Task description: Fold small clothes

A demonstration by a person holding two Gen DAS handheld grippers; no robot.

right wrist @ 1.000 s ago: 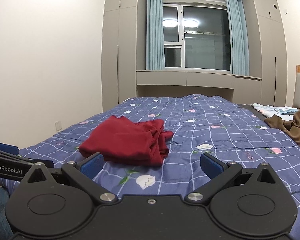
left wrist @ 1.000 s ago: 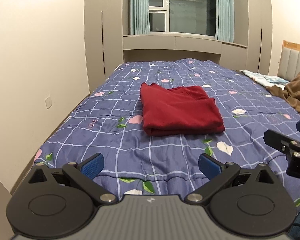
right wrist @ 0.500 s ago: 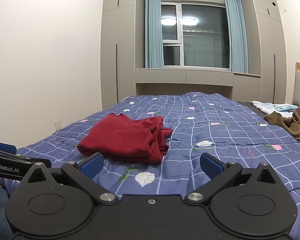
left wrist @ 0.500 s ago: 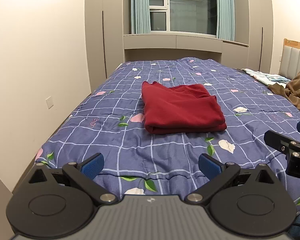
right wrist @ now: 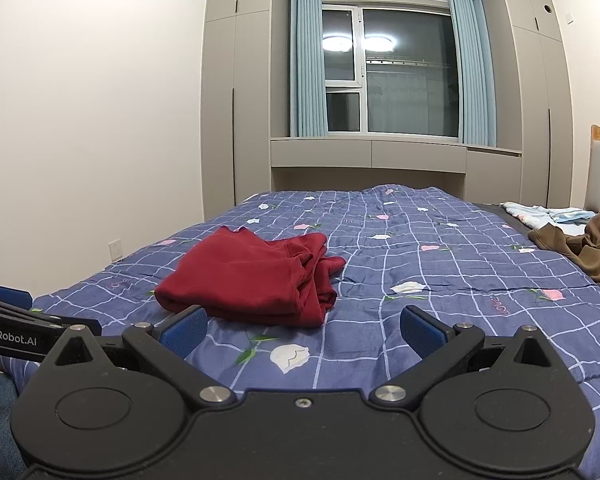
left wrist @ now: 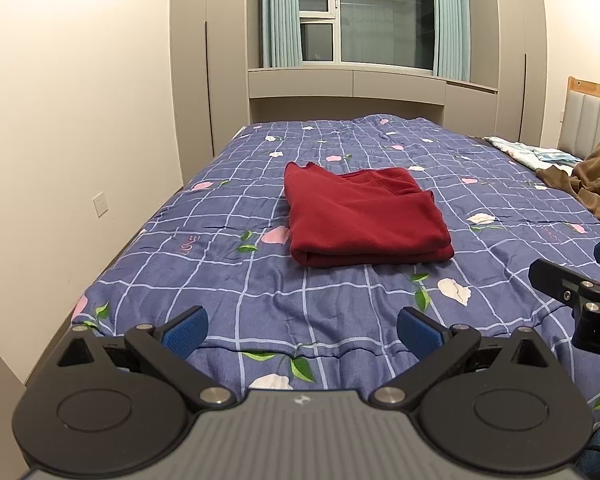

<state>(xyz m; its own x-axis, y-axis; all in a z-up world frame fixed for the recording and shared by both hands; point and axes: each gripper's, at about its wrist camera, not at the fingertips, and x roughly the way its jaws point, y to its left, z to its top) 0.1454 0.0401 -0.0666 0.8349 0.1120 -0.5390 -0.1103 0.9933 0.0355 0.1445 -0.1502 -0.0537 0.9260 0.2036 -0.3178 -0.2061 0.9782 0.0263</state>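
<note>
Red garment (left wrist: 364, 216) lies folded on the bed (left wrist: 228, 280), mid-quilt, w/ its open layered edges toward the right side. Left claw (left wrist: 302, 330) is spread wide, empty, above the near bed edge; garment sits ahead of it, well apart. Right claw (right wrist: 303, 330) is also spread, empty; garment (right wrist: 252, 280) is ahead & slightly left, not touching.
</note>
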